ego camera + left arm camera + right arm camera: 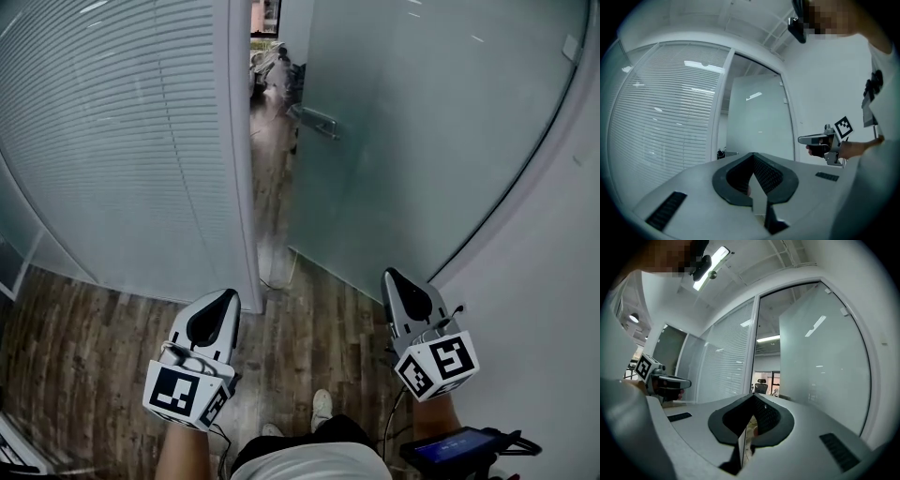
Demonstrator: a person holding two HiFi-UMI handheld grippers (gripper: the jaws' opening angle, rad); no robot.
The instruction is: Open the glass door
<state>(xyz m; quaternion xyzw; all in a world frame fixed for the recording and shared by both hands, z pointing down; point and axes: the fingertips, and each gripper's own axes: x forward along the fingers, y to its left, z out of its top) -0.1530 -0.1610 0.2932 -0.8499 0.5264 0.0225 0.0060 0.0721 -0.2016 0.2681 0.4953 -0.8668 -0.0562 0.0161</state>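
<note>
Both my left claw (228, 294) and right claw (392, 275) are shut, empty, clear of the glass door (422, 122) standing ajar; swinging it wider would want pressure near its handle (317, 120).

Glass door (431, 122) stands right of the blinds (112, 141).

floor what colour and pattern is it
The floor is brown wood-grain planks; the head view shows it best.
</note>
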